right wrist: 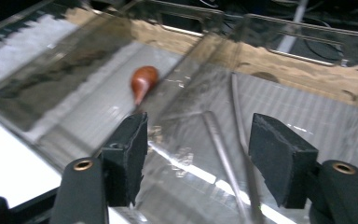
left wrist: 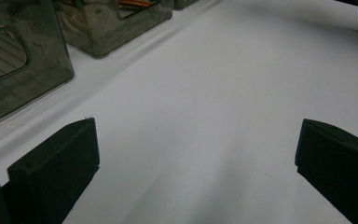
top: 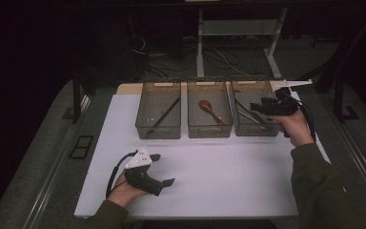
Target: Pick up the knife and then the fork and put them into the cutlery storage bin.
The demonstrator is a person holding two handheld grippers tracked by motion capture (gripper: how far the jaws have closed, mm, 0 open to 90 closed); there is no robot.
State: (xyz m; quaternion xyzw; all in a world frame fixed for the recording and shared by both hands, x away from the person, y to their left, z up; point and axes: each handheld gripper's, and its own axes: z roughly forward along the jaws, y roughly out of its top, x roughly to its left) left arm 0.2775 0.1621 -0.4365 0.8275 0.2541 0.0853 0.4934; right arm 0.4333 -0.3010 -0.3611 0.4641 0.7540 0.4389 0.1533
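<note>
metal tongs (right wrist: 223,154) are seen lying inside the right bin (top: 255,126), the one of three clear bins nearest the right gripper (top: 256,108). in the right gripper view the two thin metal arms of the tongs run along the bin floor, below and between the two black jaws, which stand apart with nothing pressed between the pads; the tongs are therefore judged as released, not grasped. for this step to be done well, the gripper should be lifted straight up and clear of the bin wall, so that the thin arms are not caught and the light bin is not dragged. the jaws should be kept apart until the rim is passed.

beside this bin, the middle bin (top: 209,125) is seen with a brown wooden spoon (top: 210,110) in it, and the left bin (top: 158,126) holds a dark stick-like utensil (top: 164,114) whose kind cannot be told. the left gripper (top: 164,171) is held low over the white table (top: 219,176), well apart from the bins, with its jaws wide and nothing between them.
</note>
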